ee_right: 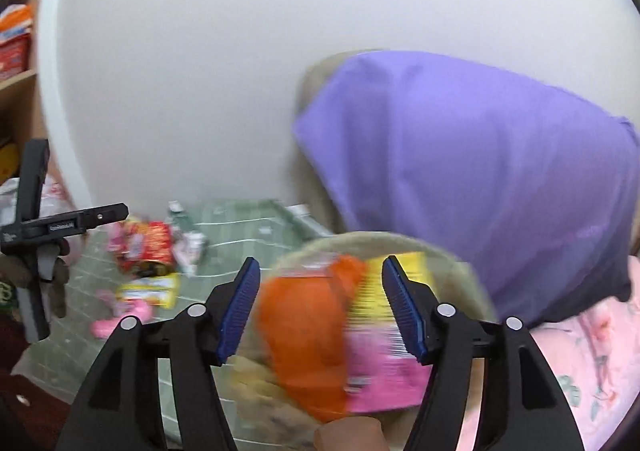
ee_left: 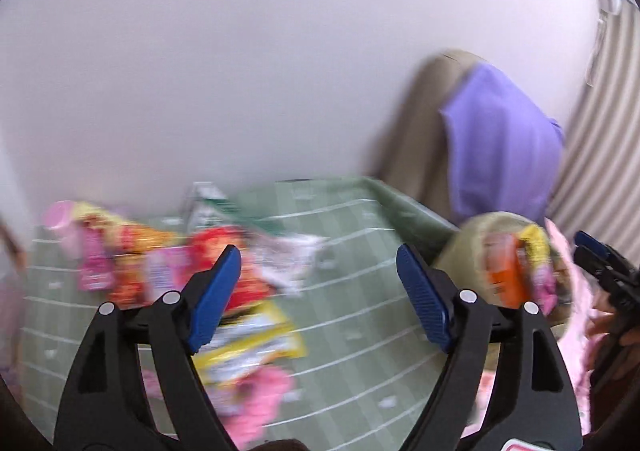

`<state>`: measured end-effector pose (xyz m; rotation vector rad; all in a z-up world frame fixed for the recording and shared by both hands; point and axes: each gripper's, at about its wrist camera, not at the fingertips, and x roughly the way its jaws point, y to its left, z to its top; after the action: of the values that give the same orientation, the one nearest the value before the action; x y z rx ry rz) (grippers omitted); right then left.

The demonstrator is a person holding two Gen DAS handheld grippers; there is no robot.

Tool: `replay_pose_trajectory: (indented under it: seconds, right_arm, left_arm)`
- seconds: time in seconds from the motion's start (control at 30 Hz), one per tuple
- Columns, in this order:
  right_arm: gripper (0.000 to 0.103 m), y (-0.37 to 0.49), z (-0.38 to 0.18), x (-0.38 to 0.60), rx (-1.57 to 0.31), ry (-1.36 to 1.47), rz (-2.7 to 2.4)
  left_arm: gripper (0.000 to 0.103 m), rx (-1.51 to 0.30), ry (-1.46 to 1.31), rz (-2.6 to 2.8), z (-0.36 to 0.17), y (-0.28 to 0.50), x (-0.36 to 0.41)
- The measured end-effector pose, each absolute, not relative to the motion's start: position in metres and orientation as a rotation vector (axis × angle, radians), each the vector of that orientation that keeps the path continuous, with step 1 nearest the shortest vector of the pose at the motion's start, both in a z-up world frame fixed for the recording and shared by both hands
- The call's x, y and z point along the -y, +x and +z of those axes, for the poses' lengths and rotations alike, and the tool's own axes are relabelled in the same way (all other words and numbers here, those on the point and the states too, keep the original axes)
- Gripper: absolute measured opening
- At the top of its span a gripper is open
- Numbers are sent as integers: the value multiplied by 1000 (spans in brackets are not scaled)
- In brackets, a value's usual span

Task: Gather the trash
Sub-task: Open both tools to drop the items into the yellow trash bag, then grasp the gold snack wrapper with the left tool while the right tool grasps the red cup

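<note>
While blurred, wrappers (ee_right: 344, 327) seemingly below right gripper (ee_right: 320, 303) | jaws apart

Purple cloth (ee_right: 480, 171) by white wall (ee_right: 240, 51), pink bedding (ee_right: 600, 351).

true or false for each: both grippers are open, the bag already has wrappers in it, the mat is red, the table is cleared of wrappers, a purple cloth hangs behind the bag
1. Both grippers are open. True: the left gripper and the right gripper both stand wide with nothing pinched between the pads.
2. The bag already has wrappers in it. True: an orange wrapper and a pink one lie inside the beige bag.
3. The mat is red. False: the cutting mat is green with white grid lines.
4. The table is cleared of wrappers. False: a pile of wrappers lies on the mat.
5. A purple cloth hangs behind the bag. True: the purple cloth drapes over a tan chair back.
</note>
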<state>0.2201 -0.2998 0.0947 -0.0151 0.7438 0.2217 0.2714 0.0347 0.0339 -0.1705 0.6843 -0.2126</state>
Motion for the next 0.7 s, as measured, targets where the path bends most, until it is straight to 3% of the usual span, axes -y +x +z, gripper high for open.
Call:
replay_pose_trajectory:
  seconds: [0.3, 0.57, 0.7]
  right_arm:
    - [61, 239, 67, 193, -791, -134, 364]
    - [61, 238, 42, 134, -826, -185, 409]
    - [60, 235, 37, 122, -821, -228, 338]
  left_arm:
    - [81, -691, -250, -1, -3, 224, -158]
    - [81, -708, -346, 18, -37, 210, -204]
    - [89, -701, -396, 6, -50, 224, -220]
